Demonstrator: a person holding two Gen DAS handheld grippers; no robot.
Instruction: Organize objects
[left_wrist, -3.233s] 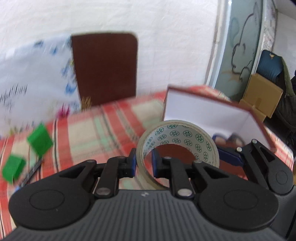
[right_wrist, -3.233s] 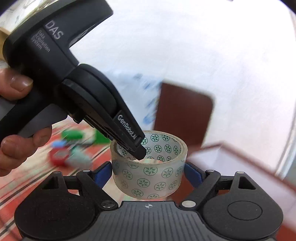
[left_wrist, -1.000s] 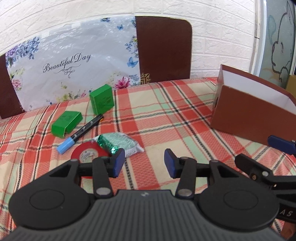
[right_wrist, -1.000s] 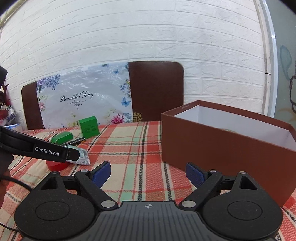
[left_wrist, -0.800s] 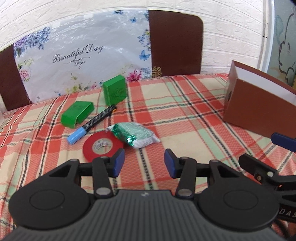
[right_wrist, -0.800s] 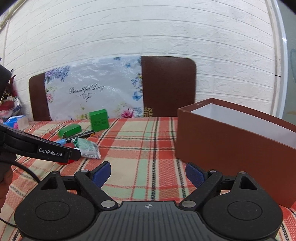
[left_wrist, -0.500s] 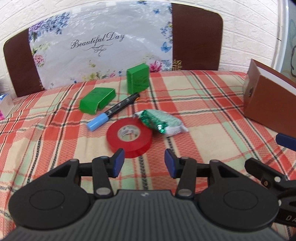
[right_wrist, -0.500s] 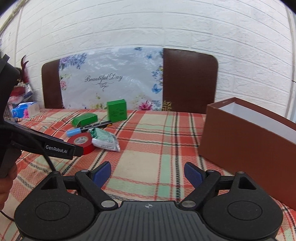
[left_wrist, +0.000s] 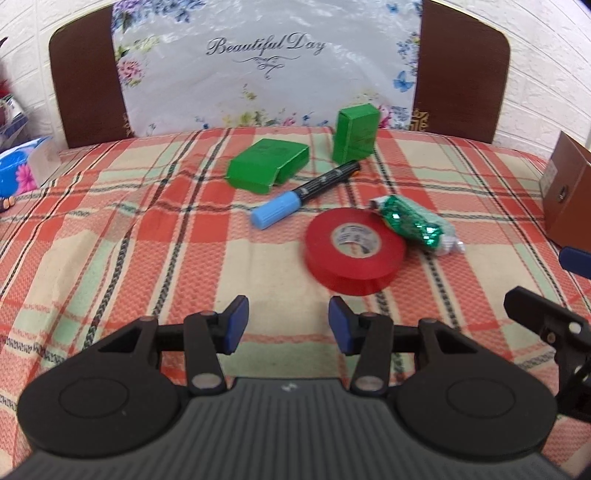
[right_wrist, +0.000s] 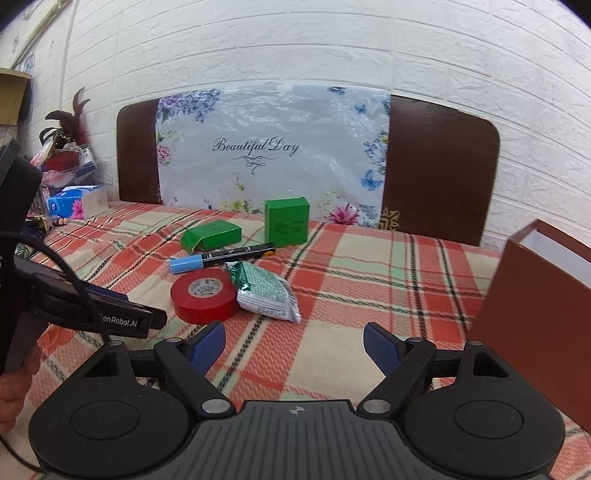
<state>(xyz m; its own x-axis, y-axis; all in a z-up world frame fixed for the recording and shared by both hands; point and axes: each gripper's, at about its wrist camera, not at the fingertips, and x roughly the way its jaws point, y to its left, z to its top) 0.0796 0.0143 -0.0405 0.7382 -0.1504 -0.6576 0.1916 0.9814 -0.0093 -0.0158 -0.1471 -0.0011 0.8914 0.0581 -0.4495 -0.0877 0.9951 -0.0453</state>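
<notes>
A red tape roll (left_wrist: 354, 255) lies flat on the plaid tablecloth (left_wrist: 110, 236), just ahead of my open, empty left gripper (left_wrist: 288, 322). A green foil packet (left_wrist: 413, 225) touches its right side. A blue-capped black marker (left_wrist: 303, 195), a lying green box (left_wrist: 267, 165) and an upright green box (left_wrist: 356, 132) sit behind. In the right wrist view I see the same tape roll (right_wrist: 204, 294), packet (right_wrist: 266, 291), marker (right_wrist: 221, 258) and boxes (right_wrist: 286, 220). My right gripper (right_wrist: 294, 346) is open and empty. The brown box (right_wrist: 543, 314) stands at the right.
A chair back with a floral "Beautiful Day" cover (right_wrist: 273, 151) stands behind the table against a white brick wall. A tissue box (right_wrist: 79, 206) and clutter sit at the far left. The left gripper's body (right_wrist: 74, 306) crosses the right wrist view's left side.
Both grippers have swung left, away from the brown box, toward the group of objects. The clear patterned tape roll held 3.2 s ago is gone from both grippers. The red tape now lies close ahead.
</notes>
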